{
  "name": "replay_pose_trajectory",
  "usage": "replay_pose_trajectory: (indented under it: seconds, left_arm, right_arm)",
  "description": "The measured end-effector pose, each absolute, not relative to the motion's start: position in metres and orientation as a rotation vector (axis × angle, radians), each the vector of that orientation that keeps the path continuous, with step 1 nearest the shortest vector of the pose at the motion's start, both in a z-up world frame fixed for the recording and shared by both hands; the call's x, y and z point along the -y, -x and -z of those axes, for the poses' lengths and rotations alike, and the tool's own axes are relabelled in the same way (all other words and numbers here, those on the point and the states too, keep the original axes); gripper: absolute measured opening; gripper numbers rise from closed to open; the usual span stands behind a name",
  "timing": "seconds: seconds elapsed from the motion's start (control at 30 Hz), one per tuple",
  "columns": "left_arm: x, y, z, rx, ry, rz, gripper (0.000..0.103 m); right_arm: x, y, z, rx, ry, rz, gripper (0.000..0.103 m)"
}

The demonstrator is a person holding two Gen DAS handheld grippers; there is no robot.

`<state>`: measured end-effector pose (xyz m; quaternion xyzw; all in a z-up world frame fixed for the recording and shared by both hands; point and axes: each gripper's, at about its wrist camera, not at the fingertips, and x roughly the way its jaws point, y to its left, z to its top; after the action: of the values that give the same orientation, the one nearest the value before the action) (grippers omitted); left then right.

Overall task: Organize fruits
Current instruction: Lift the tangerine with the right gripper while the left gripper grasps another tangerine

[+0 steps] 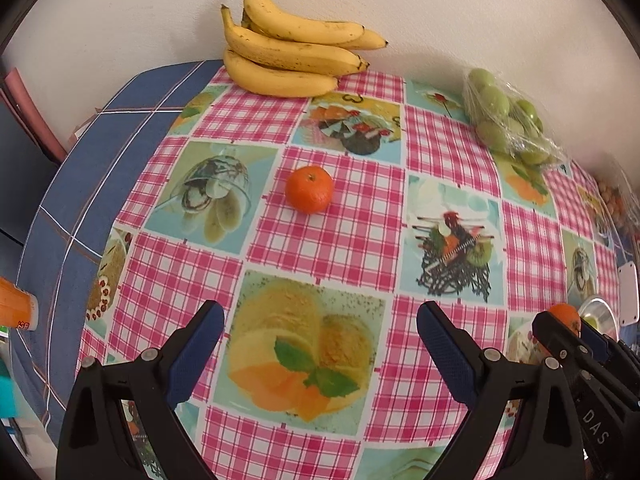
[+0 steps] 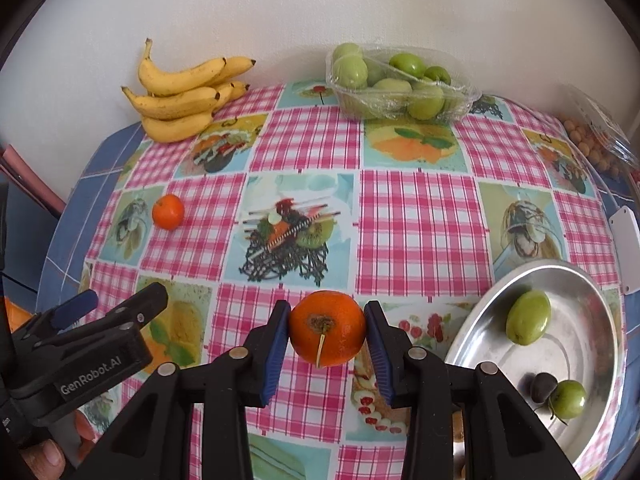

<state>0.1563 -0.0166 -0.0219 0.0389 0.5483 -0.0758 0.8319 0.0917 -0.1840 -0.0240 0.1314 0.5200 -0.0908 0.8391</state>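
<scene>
Right gripper (image 2: 327,334) clamps tangerine (image 2: 327,330), stem end facing camera; left gripper (image 1: 320,334) spread apart

Bright even indoor light, soft shadows right of bananas (image 1: 288,52). Glare on metal bowl (image 2: 600,320). Strong fisheye warp, dark vignette corners. Centre sharp, edges slightly blurred.
</scene>
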Motion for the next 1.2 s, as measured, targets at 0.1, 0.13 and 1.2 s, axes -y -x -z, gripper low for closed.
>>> replay_pose_trajectory:
  seconds: [0.1,0.13,1.2]
  left_arm:
    - [0.013,-0.161,0.018,-1.144,-0.067,0.146,0.097]
    - [0.012,-0.162,0.016,-1.136,-0.065,0.142,0.097]
    - [0.011,-0.229,0.038,-1.023,0.008,0.125,0.077]
  right_arm:
    - [0.185,-0.098,0.021,-1.088,-0.284,0.189,0.040]
    - [0.185,-0.099,0.021,-1.087,-0.289,0.186,0.040]
    - [0.204,-0.136,0.052,-1.097,-0.312,0.152,0.040]
